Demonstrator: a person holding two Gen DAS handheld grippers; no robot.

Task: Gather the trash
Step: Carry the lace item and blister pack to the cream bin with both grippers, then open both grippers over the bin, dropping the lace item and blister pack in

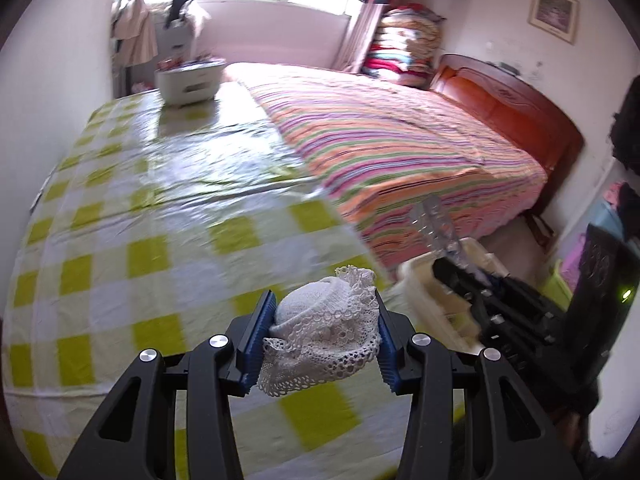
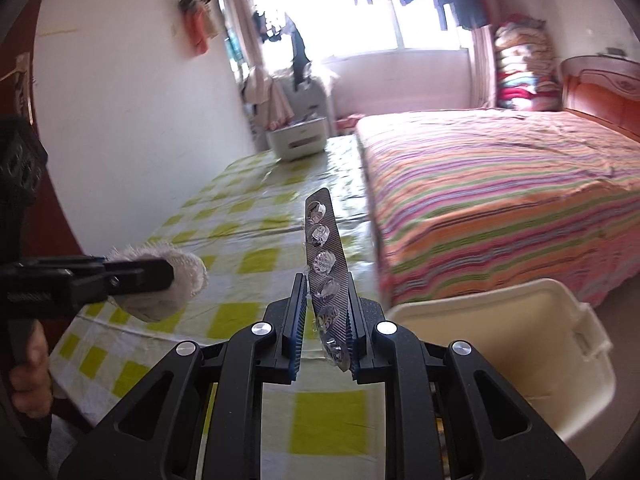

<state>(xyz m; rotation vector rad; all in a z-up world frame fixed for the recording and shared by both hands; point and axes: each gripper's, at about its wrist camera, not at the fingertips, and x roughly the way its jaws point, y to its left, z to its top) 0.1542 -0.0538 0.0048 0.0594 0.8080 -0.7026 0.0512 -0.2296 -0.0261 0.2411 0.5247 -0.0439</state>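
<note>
Lace sock [image 1: 324,320], blurred, sits clamped in the left gripper [image 1: 326,334]; the right gripper [image 2: 323,328] pinches a blister strip [image 2: 326,268] pointing far, near end hidden.

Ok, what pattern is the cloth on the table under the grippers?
Yellow-green and white checks on the tablecloth, under a glossy clear cover; it shows best in the left wrist view.

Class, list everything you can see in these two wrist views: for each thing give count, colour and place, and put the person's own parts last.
lace sock: one, white, clamped in left hand-held gripper
blister pack: one, silver, emptied, in right hand-held gripper
bin: one, cream, beside table, lower right
table: one, yellow-white check cloth
bed: one, striped cover, right of table
white box: one, table's far end
framed picture: one, right wall
left hand-held gripper: black, blue pads
right hand-held gripper: black, blue pads
hand: one, holding left handle
</note>
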